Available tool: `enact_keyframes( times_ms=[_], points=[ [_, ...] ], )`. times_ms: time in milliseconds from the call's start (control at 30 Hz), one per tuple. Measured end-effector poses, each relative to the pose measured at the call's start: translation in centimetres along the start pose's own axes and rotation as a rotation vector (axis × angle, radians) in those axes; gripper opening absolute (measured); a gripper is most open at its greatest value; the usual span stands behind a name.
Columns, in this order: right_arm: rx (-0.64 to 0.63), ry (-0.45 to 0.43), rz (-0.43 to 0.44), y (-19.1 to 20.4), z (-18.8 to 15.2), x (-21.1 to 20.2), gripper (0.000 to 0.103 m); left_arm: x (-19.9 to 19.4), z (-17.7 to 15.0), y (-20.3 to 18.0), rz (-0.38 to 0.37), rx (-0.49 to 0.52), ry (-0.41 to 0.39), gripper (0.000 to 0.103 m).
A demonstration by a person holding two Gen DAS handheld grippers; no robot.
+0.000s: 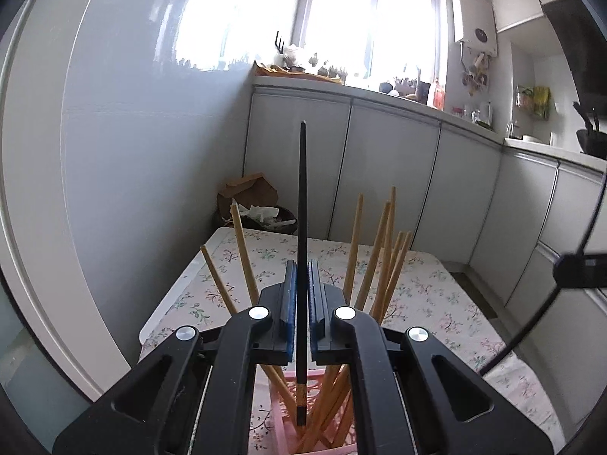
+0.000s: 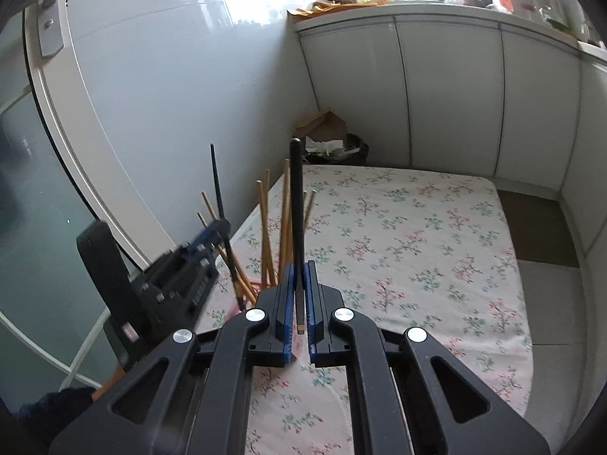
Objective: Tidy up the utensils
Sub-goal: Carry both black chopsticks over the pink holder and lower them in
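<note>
My left gripper (image 1: 302, 265) is shut on a black chopstick (image 1: 302, 204) that stands upright. Its lower end hangs inside a pink slotted holder (image 1: 322, 413) just below the fingers. Several wooden chopsticks (image 1: 379, 258) lean in that holder. My right gripper (image 2: 299, 265) is shut on a second black chopstick (image 2: 296, 197), also upright, above the table. In the right wrist view the left gripper (image 2: 218, 227) shows at the left, blurred, over the wooden chopsticks (image 2: 282, 220) and the pink holder (image 2: 258, 286).
A floral tablecloth (image 2: 398, 250) covers the table, whose far edge meets white cabinets (image 2: 447, 87). A bin with paper and a brown bag (image 1: 254, 204) stands in the corner. A white wall and a door frame (image 2: 76, 140) run along the left. A cable (image 1: 546, 303) crosses at the right.
</note>
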State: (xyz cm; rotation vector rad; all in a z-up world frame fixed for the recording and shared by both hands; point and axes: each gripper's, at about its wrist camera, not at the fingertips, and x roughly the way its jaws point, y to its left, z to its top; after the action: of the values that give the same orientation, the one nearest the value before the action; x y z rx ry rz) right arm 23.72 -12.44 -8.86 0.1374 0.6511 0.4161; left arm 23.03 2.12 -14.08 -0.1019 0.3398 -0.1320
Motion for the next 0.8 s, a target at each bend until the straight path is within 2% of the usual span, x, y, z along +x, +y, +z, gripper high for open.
enact_keyframes(
  times_ms=[100,167,233,267,300,367,433,500,533,600,667,733,800],
  points=[
    [0.001,0.008,0.009,0.3,0.0,0.9,0.006,0.3,-0.3,-0.1,0.011,0.016,0.024,0.005],
    [0.000,0.017,0.012,0.5,-0.1,1.7,0.006,0.8,-0.6,-0.2,0.033,0.040,0.095,0.006],
    [0.003,0.021,0.017,0.6,-0.1,2.1,0.006,0.7,-0.4,-0.4,0.032,0.045,0.132,0.007],
    [0.002,0.022,0.018,0.7,-0.1,2.3,0.006,0.5,-0.1,-0.4,0.017,0.036,0.145,0.016],
    [-0.001,0.024,0.018,0.9,-0.2,2.5,0.006,0.2,0.5,-0.3,0.008,0.018,0.156,0.032],
    [-0.002,0.027,0.015,1.0,-0.4,2.9,0.006,-0.7,1.7,0.2,0.005,-0.029,0.147,0.046],
    [-0.001,0.026,0.018,1.4,-0.5,3.3,0.006,-1.5,3.2,0.8,0.014,-0.087,0.143,0.047],
    [-0.006,0.019,0.019,1.7,-0.5,3.6,0.006,-2.1,4.9,1.5,0.043,-0.142,0.187,0.062],
    [-0.007,0.011,0.021,1.9,-0.5,3.7,0.006,-2.2,5.4,1.6,0.043,-0.155,0.205,0.063],
    [-0.007,-0.002,0.028,2.2,-0.5,3.8,0.006,-3.0,6.5,1.9,0.043,-0.165,0.222,0.069],
    [-0.012,-0.009,0.035,2.6,-0.5,4.0,0.006,-3.2,7.4,1.9,0.092,-0.132,0.291,0.078],
    [-0.025,-0.008,0.039,3.2,-0.5,4.5,0.006,-3.5,7.7,2.2,0.097,-0.114,0.342,0.079],
    [-0.042,0.001,0.035,3.7,-0.7,5.4,0.006,-3.4,7.6,2.9,0.097,-0.149,0.370,0.079]
  ],
)
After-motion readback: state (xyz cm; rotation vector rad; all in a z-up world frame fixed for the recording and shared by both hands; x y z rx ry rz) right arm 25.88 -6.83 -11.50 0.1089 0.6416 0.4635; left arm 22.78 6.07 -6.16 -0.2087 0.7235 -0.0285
